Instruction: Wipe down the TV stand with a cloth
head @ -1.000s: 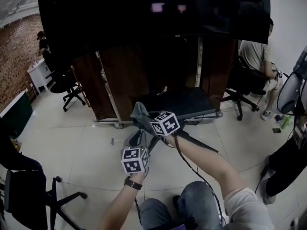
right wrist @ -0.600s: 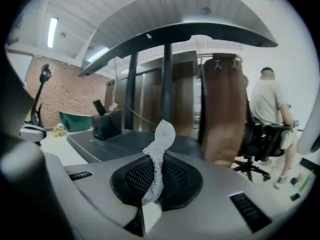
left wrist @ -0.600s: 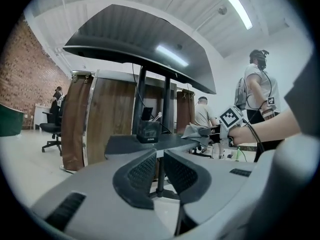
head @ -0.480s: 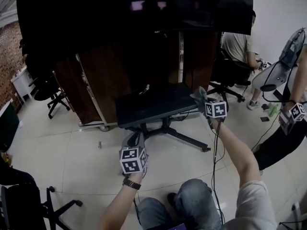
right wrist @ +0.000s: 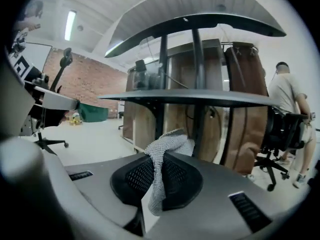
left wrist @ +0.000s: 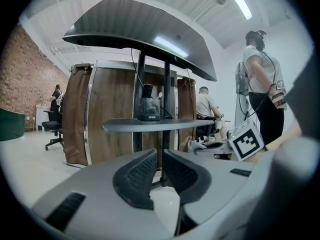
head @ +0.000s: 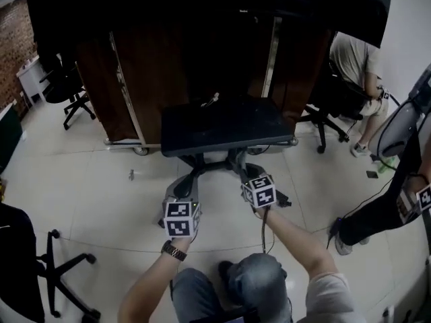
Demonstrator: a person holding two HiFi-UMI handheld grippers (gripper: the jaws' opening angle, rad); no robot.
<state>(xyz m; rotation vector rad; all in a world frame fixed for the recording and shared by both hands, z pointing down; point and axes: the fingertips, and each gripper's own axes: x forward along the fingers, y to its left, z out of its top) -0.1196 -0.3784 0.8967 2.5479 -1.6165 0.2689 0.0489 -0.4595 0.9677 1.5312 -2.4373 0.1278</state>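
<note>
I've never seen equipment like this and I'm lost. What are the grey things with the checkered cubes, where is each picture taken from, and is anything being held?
There is no robot here. A person holds a hand-held two-jaw gripper in each hand. The picture from above comes from a camera on the person's head. The other two come from cameras that ride on the grippers and look along their jaws. The marker cube on each one is part of the gripper.

In front is a TV stand, with a dark shelf below the TV. A small dark device sits on the shelf.

The right gripper pinches a grey cloth between its jaws. The left gripper holds nothing; its jaws are close together with a narrow gap.
</note>
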